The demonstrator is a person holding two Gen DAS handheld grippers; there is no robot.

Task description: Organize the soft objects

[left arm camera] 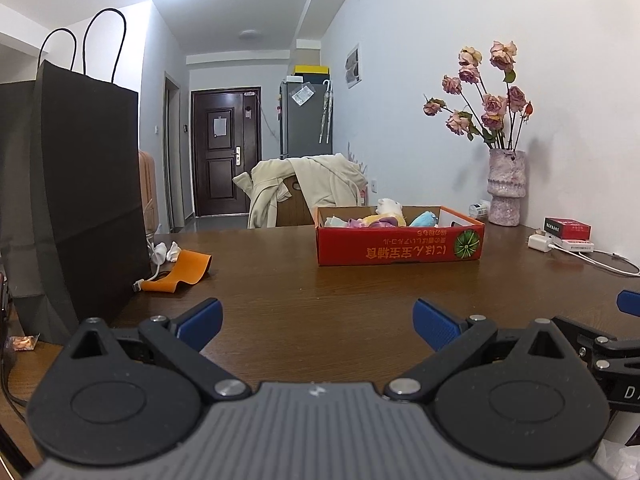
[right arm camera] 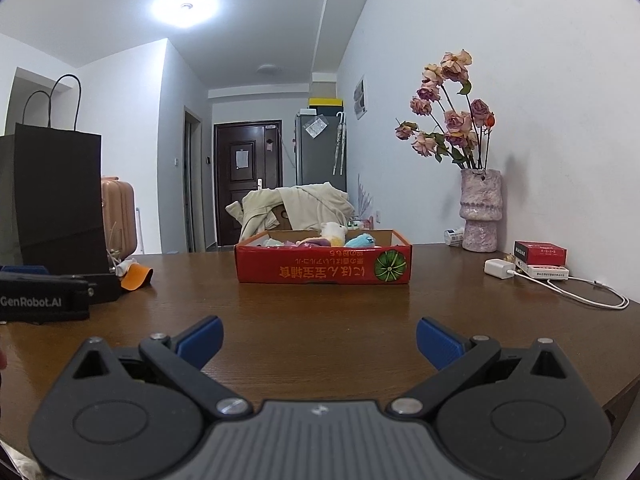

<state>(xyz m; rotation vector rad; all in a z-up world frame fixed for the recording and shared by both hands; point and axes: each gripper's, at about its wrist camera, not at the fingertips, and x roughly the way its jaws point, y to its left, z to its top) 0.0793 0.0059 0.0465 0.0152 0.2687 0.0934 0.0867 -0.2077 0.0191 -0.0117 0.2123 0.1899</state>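
A red cardboard box (left arm camera: 400, 246) stands on the brown table across from me, also in the right wrist view (right arm camera: 324, 268). Several soft toys lie inside it, among them a white plush (left arm camera: 389, 206) (right arm camera: 334, 232) and a light blue one (left arm camera: 425, 219) (right arm camera: 360, 240). My left gripper (left arm camera: 318, 322) is open and empty above the table, well short of the box. My right gripper (right arm camera: 319, 340) is open and empty, also short of the box. The left gripper's body shows at the left edge of the right wrist view (right arm camera: 44, 292).
A tall black paper bag (left arm camera: 76, 200) stands at the left, an orange strap (left arm camera: 180, 274) beside it. A vase of dried roses (left arm camera: 506, 188), a red-white box (left arm camera: 567, 229) and a charger with cable (left arm camera: 544, 242) are at the right. A chair with a coat (left arm camera: 308, 188) is behind the table.
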